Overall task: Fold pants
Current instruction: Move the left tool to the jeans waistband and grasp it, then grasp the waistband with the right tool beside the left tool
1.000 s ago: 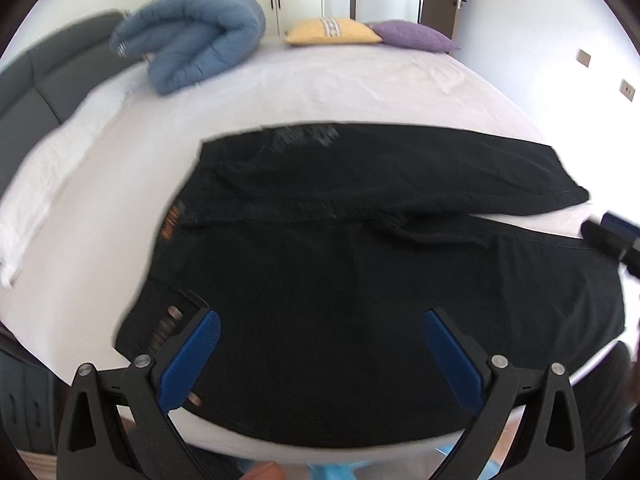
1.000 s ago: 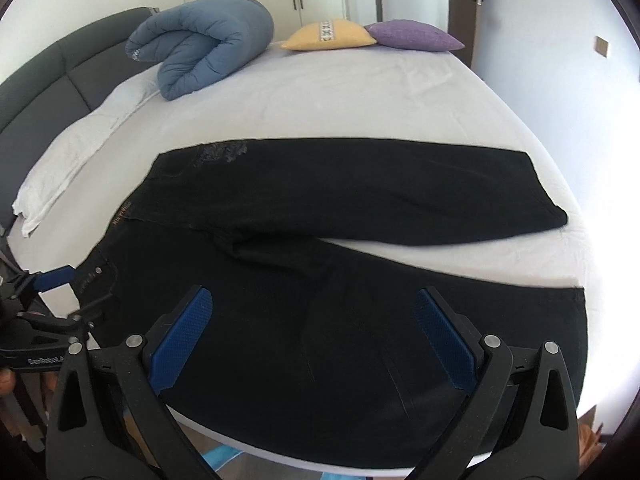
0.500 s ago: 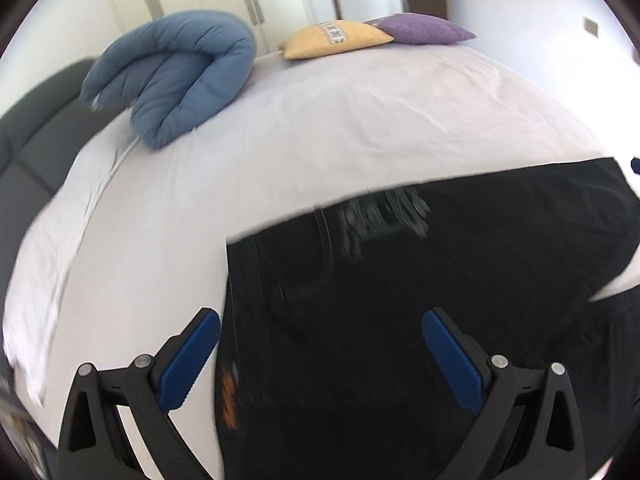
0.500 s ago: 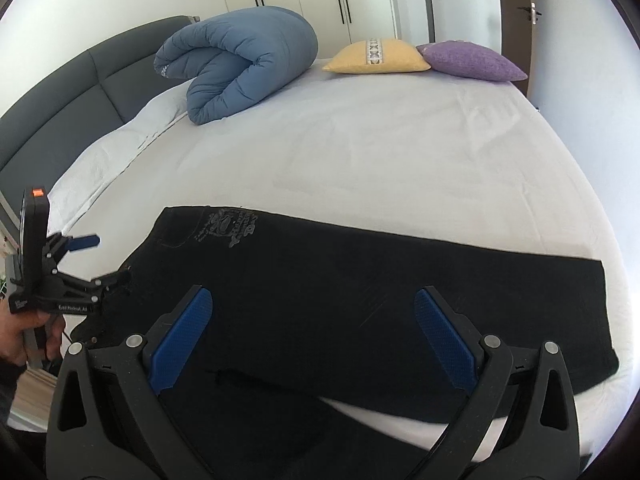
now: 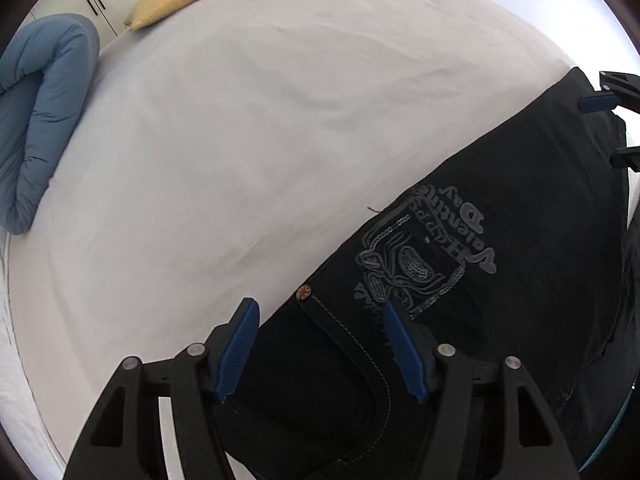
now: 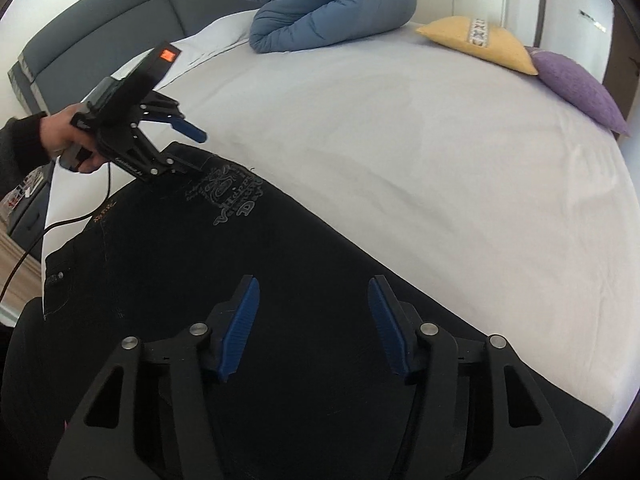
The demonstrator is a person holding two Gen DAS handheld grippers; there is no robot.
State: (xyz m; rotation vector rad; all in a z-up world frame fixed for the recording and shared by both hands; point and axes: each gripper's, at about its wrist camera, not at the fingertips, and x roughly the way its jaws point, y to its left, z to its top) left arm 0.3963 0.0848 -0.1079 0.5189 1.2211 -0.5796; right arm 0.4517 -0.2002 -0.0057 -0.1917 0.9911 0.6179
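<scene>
Black pants point(image 6: 280, 300) are spread on a white bed point(image 6: 440, 152). The left gripper point(image 5: 320, 344) is held with jaws released over the waist edge. The right gripper point(image 6: 312, 320) is likewise spread above a leg, nothing grasped.

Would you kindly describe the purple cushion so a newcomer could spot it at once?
Start at the white bed and look to its far right corner, beyond the black pants. Two cushions lie there side by side; the purple cushion is the plain outer one, while the yellow cushion has a patterned stripe.
</scene>
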